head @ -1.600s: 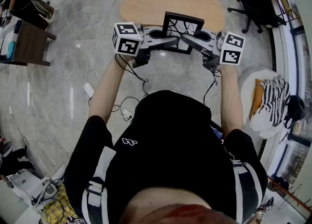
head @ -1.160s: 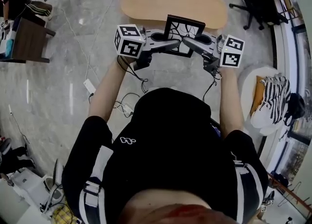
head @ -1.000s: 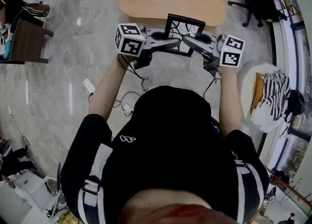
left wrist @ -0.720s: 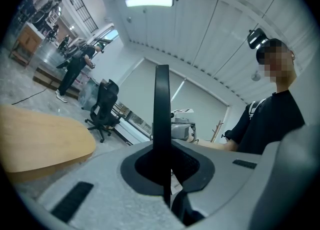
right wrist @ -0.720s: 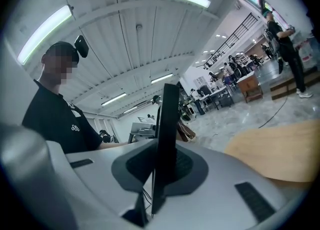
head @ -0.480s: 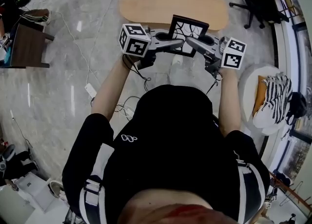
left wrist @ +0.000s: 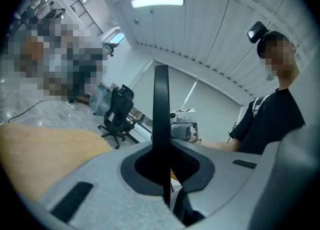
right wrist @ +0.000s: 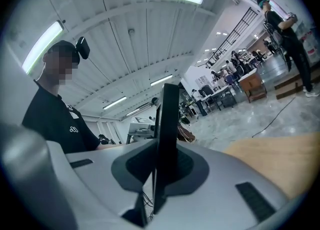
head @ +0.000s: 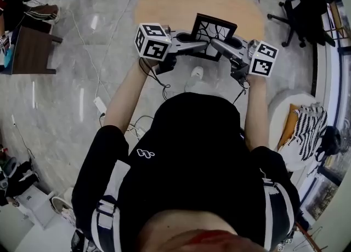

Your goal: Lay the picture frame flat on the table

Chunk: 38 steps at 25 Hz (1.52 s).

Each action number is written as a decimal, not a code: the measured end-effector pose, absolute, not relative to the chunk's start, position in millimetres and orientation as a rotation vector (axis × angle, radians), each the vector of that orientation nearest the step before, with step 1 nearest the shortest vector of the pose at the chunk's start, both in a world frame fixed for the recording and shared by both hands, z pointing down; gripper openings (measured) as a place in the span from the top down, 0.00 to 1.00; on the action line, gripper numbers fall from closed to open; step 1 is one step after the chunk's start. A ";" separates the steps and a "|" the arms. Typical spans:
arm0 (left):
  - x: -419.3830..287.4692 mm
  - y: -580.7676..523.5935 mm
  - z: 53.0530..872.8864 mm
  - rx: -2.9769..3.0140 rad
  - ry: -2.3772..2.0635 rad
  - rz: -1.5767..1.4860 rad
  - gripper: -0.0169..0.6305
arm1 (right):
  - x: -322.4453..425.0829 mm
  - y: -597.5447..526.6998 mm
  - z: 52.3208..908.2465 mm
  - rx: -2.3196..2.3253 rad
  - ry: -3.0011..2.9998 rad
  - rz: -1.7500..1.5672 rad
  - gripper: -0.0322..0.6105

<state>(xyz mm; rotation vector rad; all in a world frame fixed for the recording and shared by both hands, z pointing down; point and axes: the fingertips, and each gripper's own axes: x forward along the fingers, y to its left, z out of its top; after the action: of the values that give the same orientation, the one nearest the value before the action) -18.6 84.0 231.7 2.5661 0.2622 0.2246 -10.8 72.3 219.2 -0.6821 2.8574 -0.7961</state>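
A black picture frame (head: pixel 214 35) with a black-and-white branch print is held up in the air, tilted, in front of the person. My left gripper (head: pixel 193 49) is shut on its lower left edge, and my right gripper (head: pixel 213 43) is shut on its lower right edge. In the left gripper view the picture frame (left wrist: pixel 161 124) shows edge-on between the pads. The right gripper view shows the picture frame (right wrist: pixel 165 139) the same way. The oval wooden table (head: pixel 164 4) lies beyond and below the frame.
A black office chair (head: pixel 307 4) stands right of the table. A dark side table (head: pixel 27 50) is at the far left. Cables (head: pixel 109 31) and a power strip (head: pixel 100 104) trail over the marble floor. A round white stool (head: pixel 285 108) with striped cloth (head: pixel 304 127) sits at the right.
The person has stepped toward the table with the frame held in both grippers. The frame now hangs over the table's near edge. Both grips stay the same.
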 end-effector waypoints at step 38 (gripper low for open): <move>67.0 -192.8 362.4 2.091 0.200 0.285 0.94 | 79.5 -206.4 355.0 -0.832 2.436 -1.320 0.91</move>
<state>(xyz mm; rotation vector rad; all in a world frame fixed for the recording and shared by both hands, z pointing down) 67.0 -192.8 362.4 2.0908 0.2002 0.2852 79.5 -206.4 355.0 -0.8317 2.4365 -1.3195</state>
